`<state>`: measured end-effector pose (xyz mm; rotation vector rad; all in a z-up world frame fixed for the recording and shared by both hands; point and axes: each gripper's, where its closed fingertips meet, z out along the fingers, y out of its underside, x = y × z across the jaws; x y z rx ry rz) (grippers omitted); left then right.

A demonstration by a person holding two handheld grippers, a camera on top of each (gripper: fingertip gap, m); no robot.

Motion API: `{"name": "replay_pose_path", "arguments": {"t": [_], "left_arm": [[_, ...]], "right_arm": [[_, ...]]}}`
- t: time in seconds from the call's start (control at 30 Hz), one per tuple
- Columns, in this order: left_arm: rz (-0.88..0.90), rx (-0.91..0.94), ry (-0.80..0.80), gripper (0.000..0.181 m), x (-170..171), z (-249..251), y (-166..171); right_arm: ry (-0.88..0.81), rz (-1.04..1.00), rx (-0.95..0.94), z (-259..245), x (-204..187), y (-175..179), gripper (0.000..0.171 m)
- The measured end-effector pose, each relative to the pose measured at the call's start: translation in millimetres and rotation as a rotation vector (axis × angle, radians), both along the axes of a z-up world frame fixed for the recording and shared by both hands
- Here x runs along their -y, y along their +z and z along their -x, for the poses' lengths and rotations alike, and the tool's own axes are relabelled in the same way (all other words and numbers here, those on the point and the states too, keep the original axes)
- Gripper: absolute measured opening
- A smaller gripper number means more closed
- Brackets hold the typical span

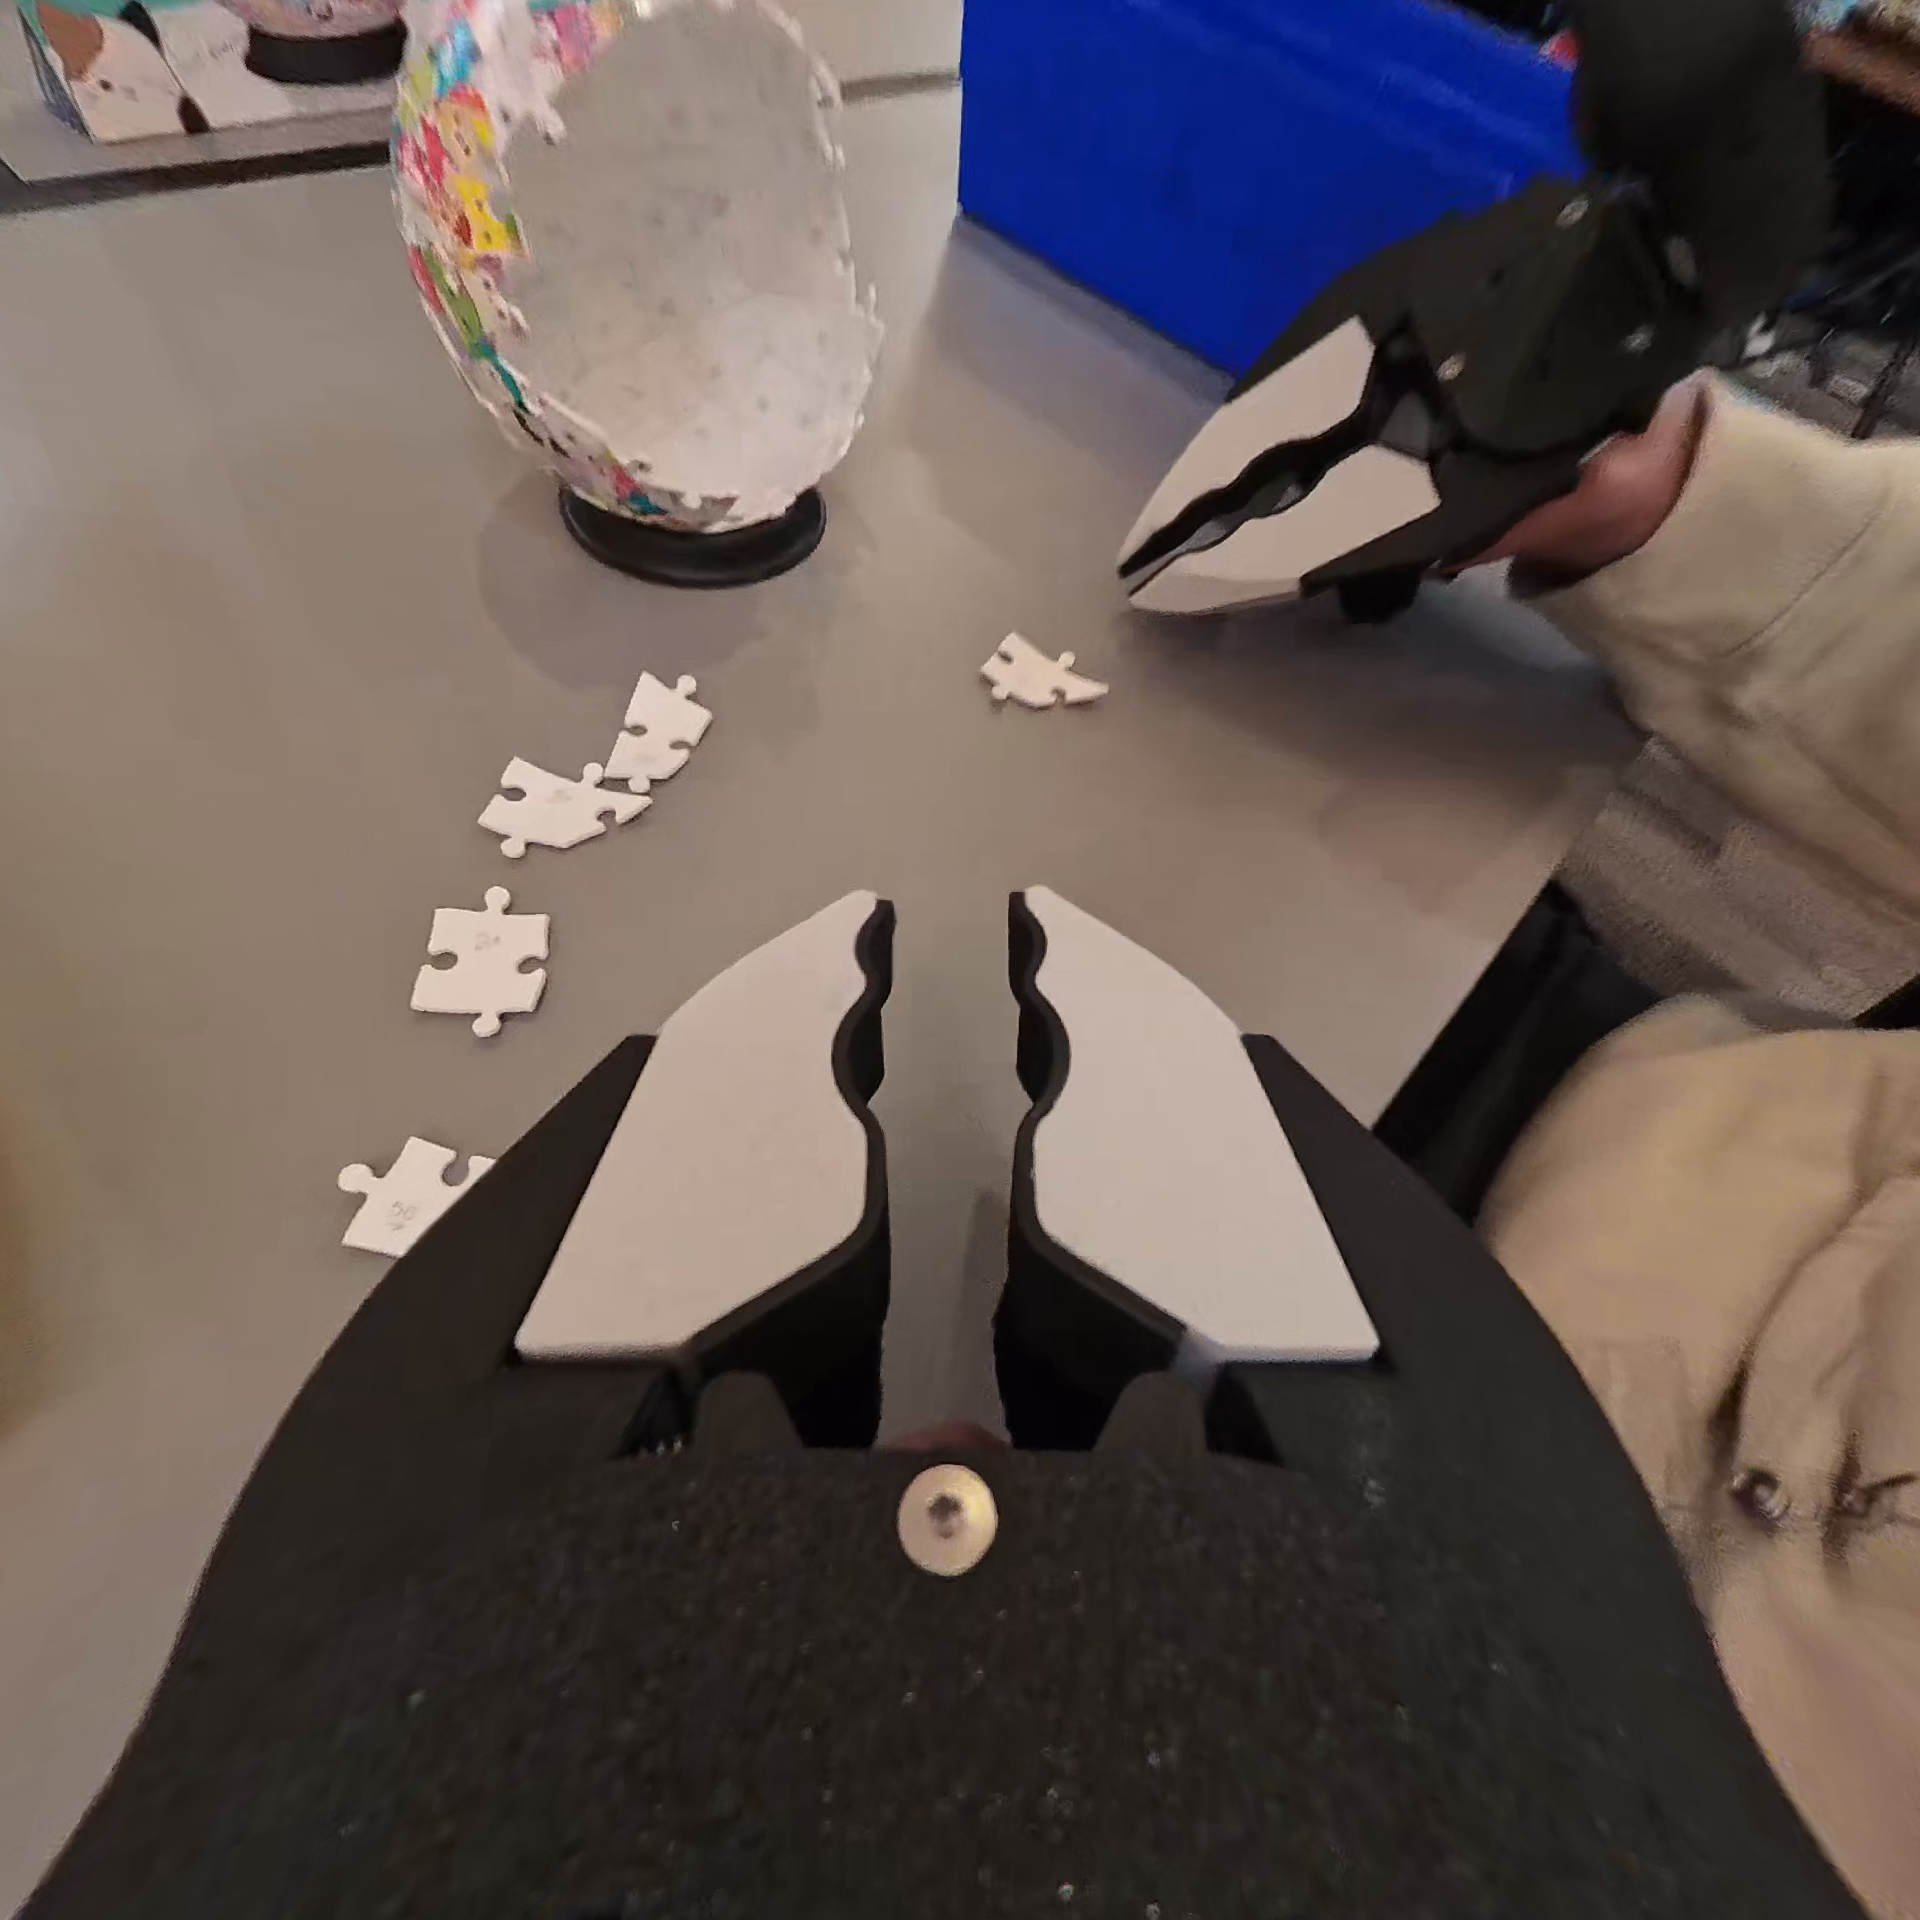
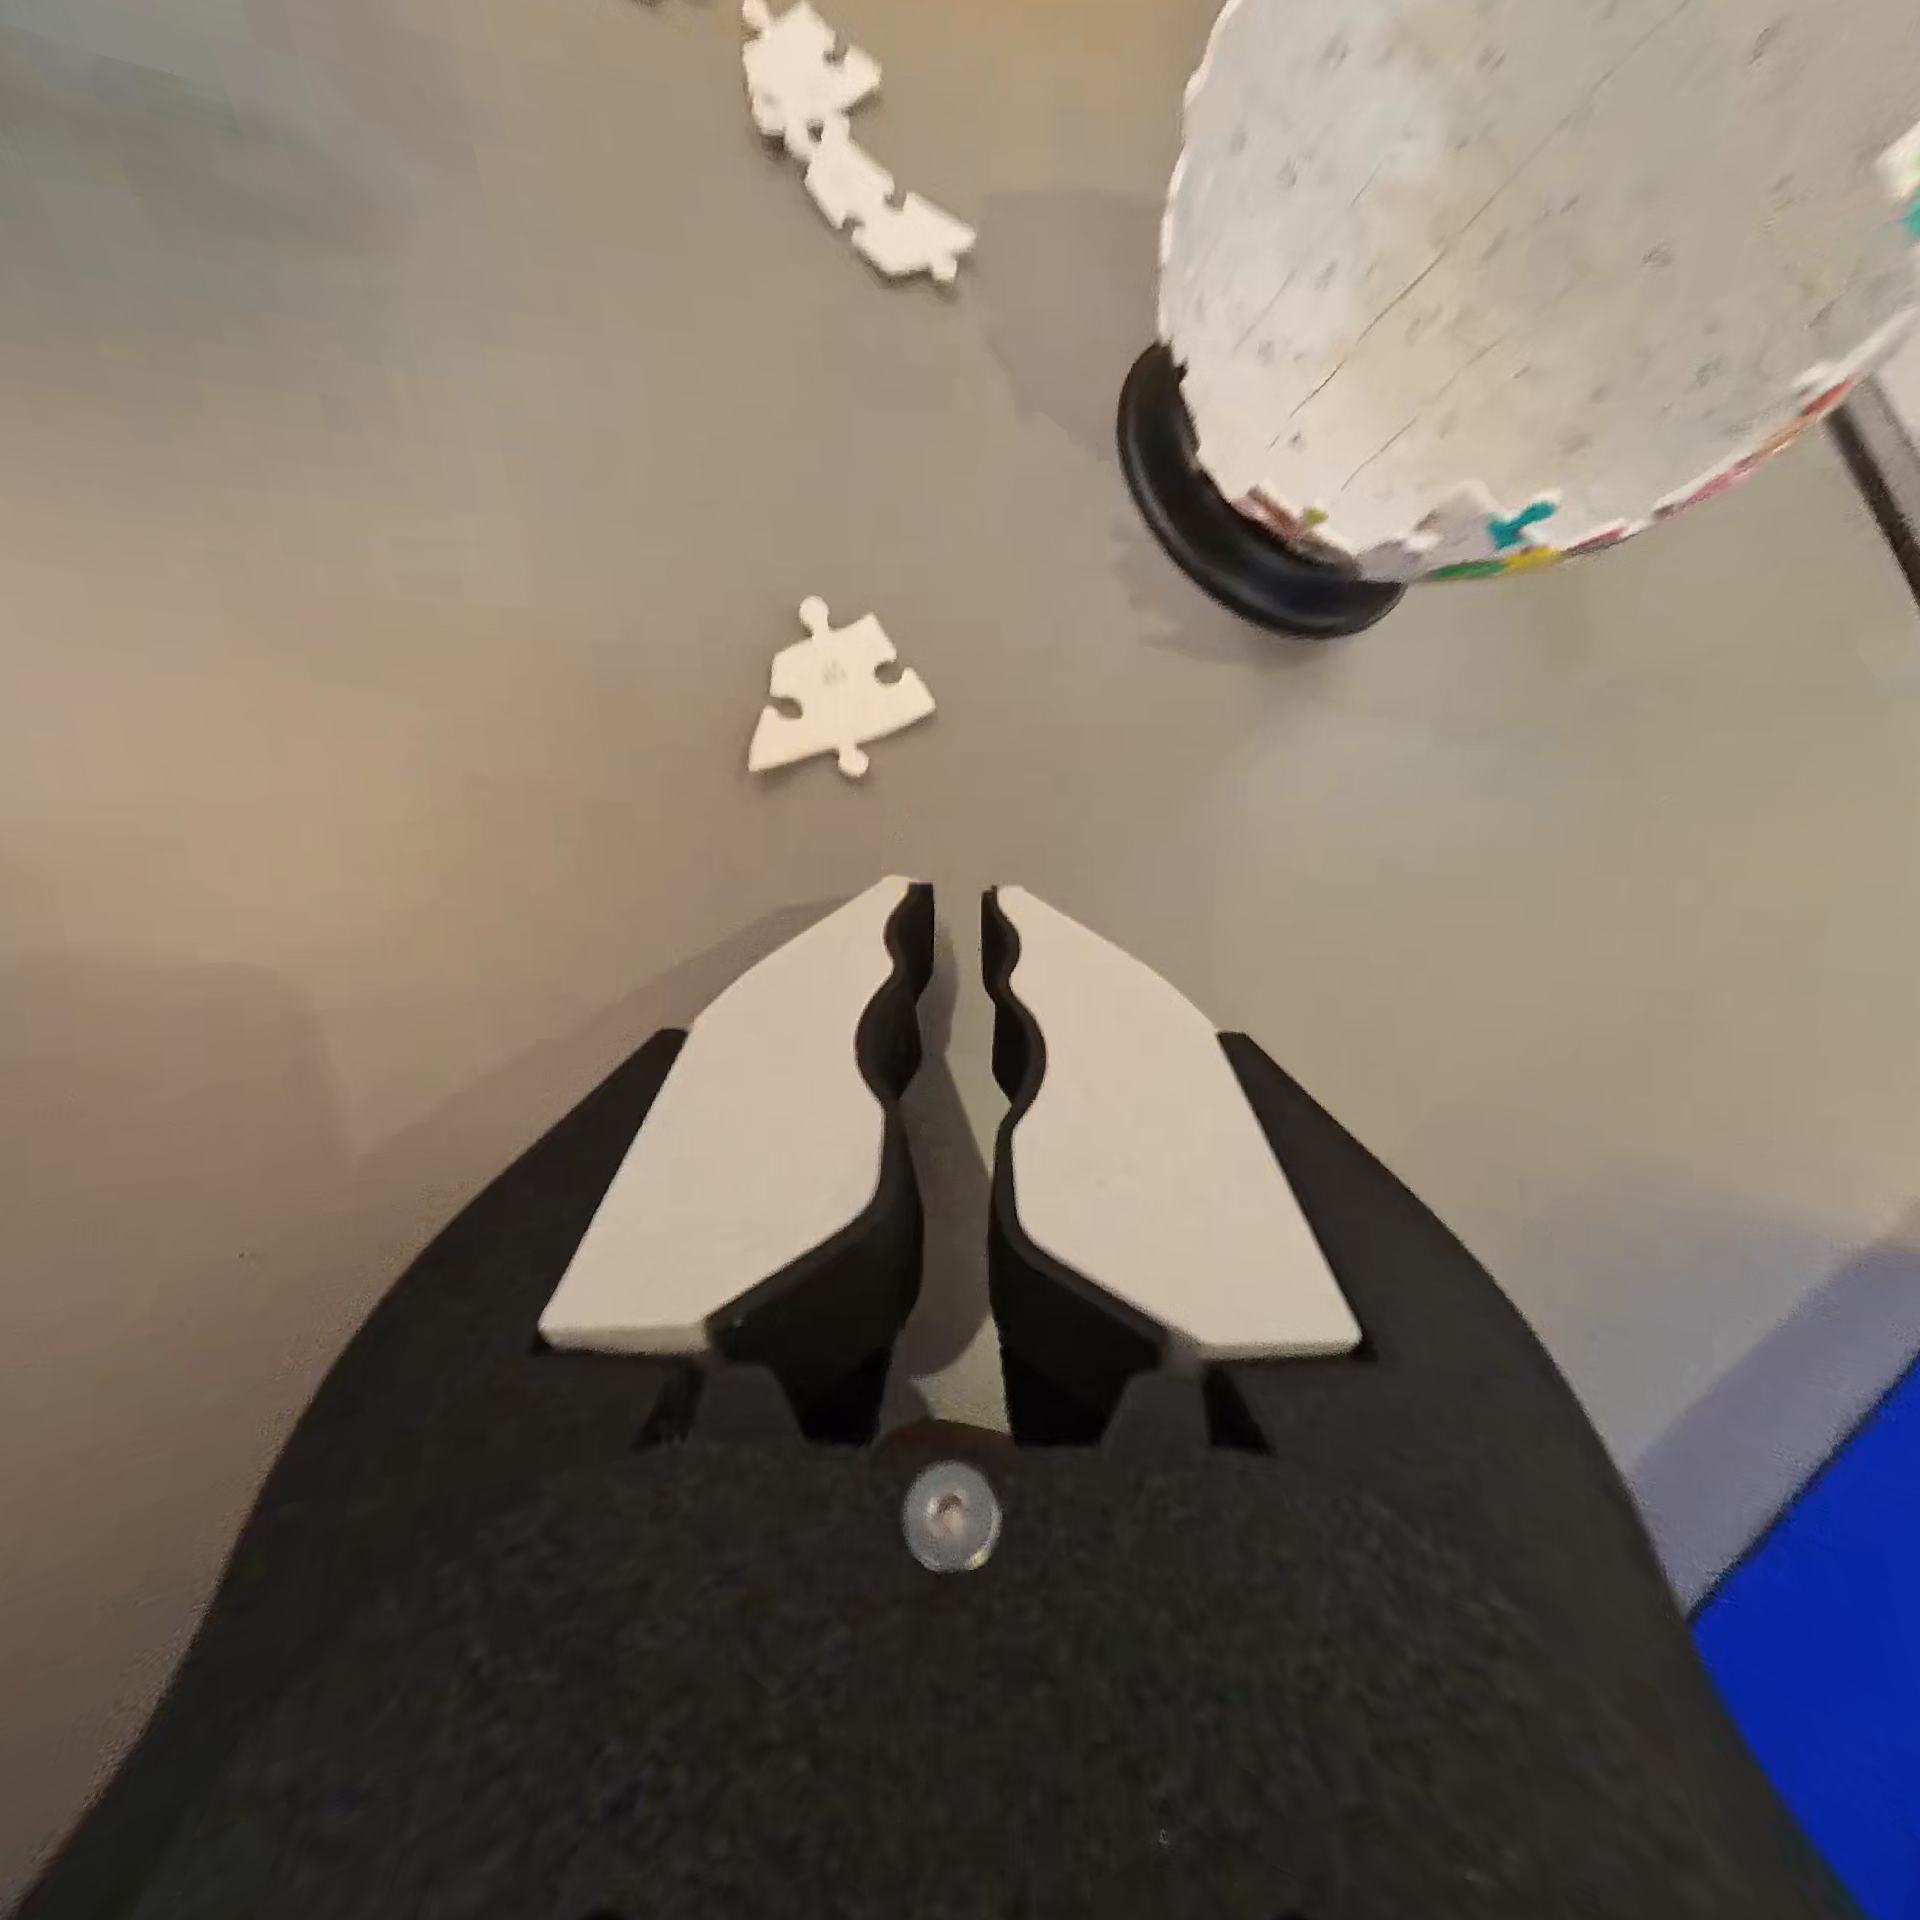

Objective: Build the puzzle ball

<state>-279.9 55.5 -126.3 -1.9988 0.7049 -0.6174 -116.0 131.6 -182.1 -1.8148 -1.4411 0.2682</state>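
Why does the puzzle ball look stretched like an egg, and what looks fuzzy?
Left wrist view: the wide lens stretches the puzzle ball near the edge; the right tongs look slightly smeared. Right wrist view: the ball and far pieces are blurry.

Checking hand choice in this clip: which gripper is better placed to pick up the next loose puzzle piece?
Right. The right gripper points straight at the lone piece, jaws slightly parted and empty. The left gripper sits farther back.

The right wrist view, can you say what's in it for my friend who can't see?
The right gripper, slightly open and empty, points at one white puzzle piece lying on a grey table. Farther right, a half-built puzzle ball sits on a black ring stand, and more white pieces lie at the top.
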Motion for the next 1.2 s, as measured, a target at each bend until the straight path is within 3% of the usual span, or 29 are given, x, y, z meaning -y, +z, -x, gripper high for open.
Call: {"name": "replay_pose_path", "arguments": {"t": [0.23,0.53,0.7,0.8,0.93,1.07,1.2], "left_arm": [[-0.01,0.008,0.006,0.036,-21.3,-6.1,-9.4],[0.001,0.095,-0.036,0.036,-40.1,-5.8,5.5],[-0.037,-0.039,-0.039,0.035,-41.2,2.9,-1.9],[-0.075,-0.173,-0.021,0.033,-43.0,12.1,-12.2],[-0.052,-0.148,-0.049,0.034,-44.9,6.7,-13.1],[-0.04,-0.082,-0.076,0.05,-58.4,3.4,4.2],[-0.003,-0.207,-0.098,0.07,-93.9,15.9,25.2]], "right_arm": [[0.053,0.047,-0.096,12.9,-0.4,10.5,0.009],[0.085,0.116,-0.202,21.0,-2.8,22.3,0.01],[0.09,0.144,-0.176,26.0,-3.6,18.0,0.009],[0.036,0.139,-0.185,30.7,-9.8,22.6,0.009],[-0.089,0.132,-0.168,30.6,-22.8,25.9,0.012],[-0.167,0.103,-0.192,26.5,-38.1,37.6,0.015],[-0.253,0.098,-0.24,21.0,-63.8,57.2,0.018]]}}
